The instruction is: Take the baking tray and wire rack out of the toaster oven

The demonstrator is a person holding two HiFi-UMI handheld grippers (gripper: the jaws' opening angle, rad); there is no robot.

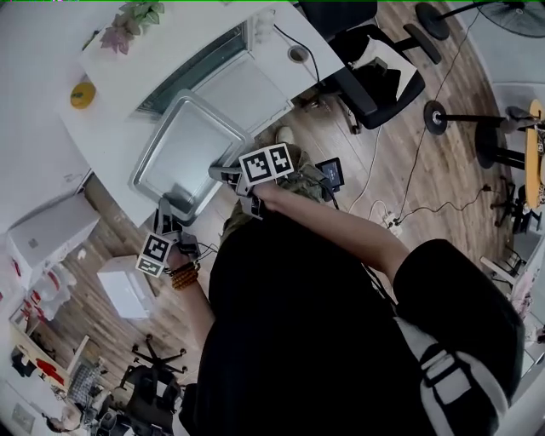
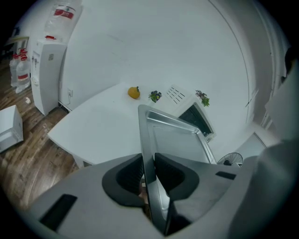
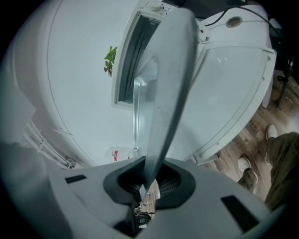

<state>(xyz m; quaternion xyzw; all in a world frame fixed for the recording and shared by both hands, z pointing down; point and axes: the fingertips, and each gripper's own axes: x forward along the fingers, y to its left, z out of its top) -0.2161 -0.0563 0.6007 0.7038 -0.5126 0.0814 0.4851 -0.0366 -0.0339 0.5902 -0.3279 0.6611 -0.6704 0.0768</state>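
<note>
A silver baking tray (image 1: 185, 153) hangs in the air in front of the white toaster oven (image 1: 213, 70), whose glass door (image 1: 247, 89) lies folded down. My left gripper (image 1: 168, 210) is shut on the tray's near left rim, and my right gripper (image 1: 223, 173) is shut on its near right corner. In the left gripper view the tray rim (image 2: 148, 154) stands edge-on between the black pads (image 2: 131, 175). The right gripper view shows the tray (image 3: 163, 93) as a thin blade rising from the jaws, with the oven's dark opening (image 3: 131, 56) behind it. No wire rack shows.
The oven stands on a white curved table (image 1: 102, 128) with an orange fruit (image 1: 83, 94) and small potted plants (image 1: 129, 25). White boxes (image 1: 51, 234) sit on the wooden floor at left. Office chairs (image 1: 375, 77), fan stands and cables lie at right.
</note>
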